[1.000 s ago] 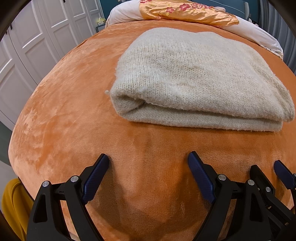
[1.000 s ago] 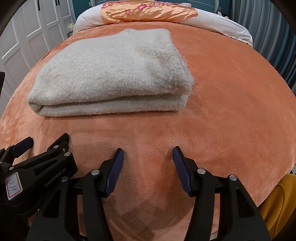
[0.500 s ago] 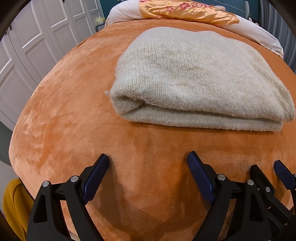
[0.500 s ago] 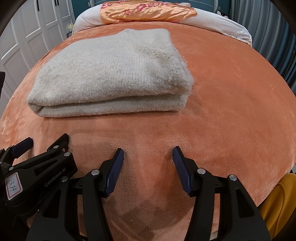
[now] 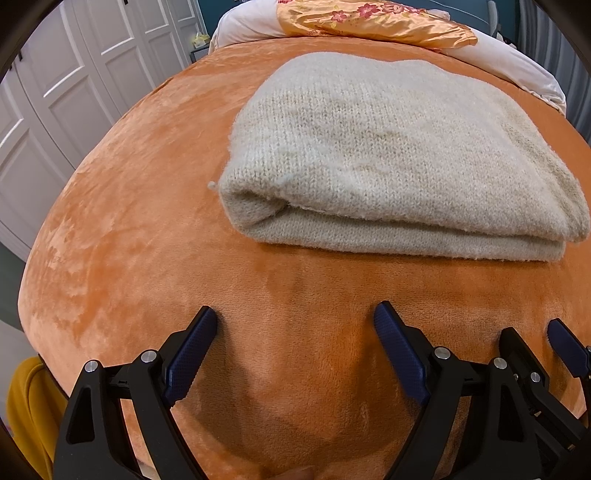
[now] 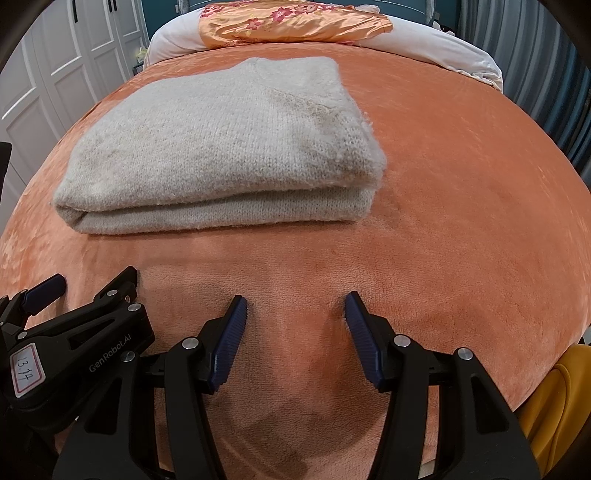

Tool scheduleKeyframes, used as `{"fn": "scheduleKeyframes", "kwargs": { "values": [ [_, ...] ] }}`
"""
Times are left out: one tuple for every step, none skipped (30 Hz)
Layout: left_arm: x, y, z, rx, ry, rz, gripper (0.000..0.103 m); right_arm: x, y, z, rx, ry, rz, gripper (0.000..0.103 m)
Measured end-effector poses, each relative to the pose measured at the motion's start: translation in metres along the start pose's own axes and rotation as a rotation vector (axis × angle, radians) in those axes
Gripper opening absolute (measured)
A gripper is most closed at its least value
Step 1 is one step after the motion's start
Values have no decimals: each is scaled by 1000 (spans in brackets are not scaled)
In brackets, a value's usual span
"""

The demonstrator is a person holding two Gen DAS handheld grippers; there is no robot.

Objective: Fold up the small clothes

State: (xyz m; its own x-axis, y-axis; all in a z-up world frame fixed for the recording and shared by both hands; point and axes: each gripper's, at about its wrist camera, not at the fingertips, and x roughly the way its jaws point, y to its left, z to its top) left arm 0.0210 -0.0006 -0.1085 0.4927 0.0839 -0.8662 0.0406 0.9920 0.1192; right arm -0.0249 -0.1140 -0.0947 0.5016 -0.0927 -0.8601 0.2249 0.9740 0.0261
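Left wrist view: cream sweater (image 5: 399, 162) folded, at 12 o'clock on bed (image 5: 129, 229). Left hand-held gripper (image 5: 295, 332) wide, empty; right hand-held gripper (image 6: 293, 317) half-open, empty. Fold looks done; if tidying, pinch near edge, both layers.

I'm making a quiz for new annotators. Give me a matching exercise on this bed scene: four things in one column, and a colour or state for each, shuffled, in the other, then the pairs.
Things
1. knitted sweater
2. plush blanket
3. left hand-held gripper
4. satin cloth

Descriptions
A. orange, covers the bed
B. open, nothing between its fingers
C. cream, folded
D. shiny, with pink flowers, at the far end of the bed

Pairs: 1-C, 2-A, 3-B, 4-D
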Motion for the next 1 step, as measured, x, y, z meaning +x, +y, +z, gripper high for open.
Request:
{"fn": "scheduleKeyframes", "kwargs": {
  "values": [
    [0, 0, -1, 0, 0, 0, 85, 0, 0, 0, 0, 0, 0, 53]
  ]
}}
